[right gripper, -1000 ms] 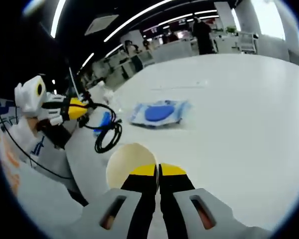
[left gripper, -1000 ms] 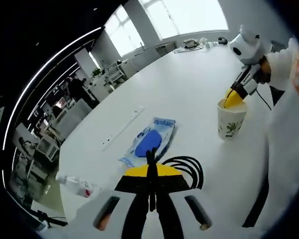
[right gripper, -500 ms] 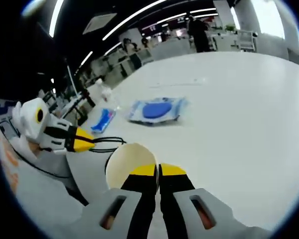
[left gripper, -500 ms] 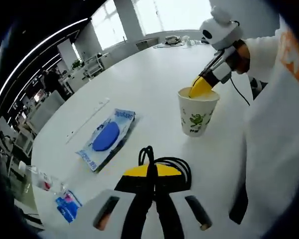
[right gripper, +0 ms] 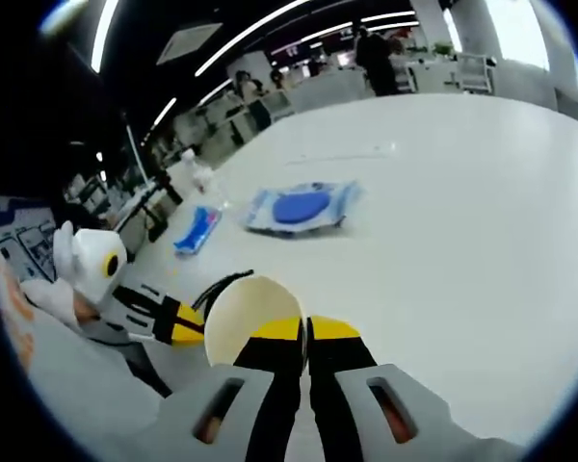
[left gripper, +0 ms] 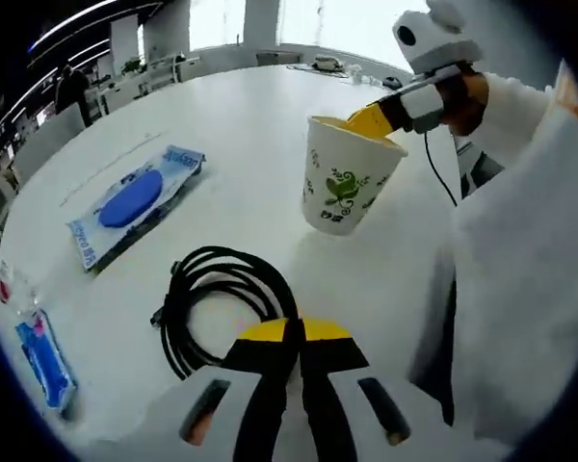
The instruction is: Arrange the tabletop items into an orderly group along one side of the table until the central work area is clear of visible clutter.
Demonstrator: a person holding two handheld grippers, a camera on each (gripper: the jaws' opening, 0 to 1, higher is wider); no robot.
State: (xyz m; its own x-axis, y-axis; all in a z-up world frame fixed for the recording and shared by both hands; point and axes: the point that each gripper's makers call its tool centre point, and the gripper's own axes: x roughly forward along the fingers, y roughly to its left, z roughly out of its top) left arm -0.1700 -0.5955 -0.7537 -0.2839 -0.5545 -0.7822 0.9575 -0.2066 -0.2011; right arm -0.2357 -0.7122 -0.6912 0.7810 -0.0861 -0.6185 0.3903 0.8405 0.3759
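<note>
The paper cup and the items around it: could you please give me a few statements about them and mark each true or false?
1. The right gripper is shut on the rim of the cup. True.
2. The cup lies on its side on the table. False: it is held tilted, mouth upward, by its rim.
3. The black cable is coiled just ahead of the left gripper. True.
4. The left gripper grips the cable. False: its jaws are shut, with nothing seen between them.
5. The blue pack sits inside the cup. False: it lies flat on the table, apart from the cup.
</note>
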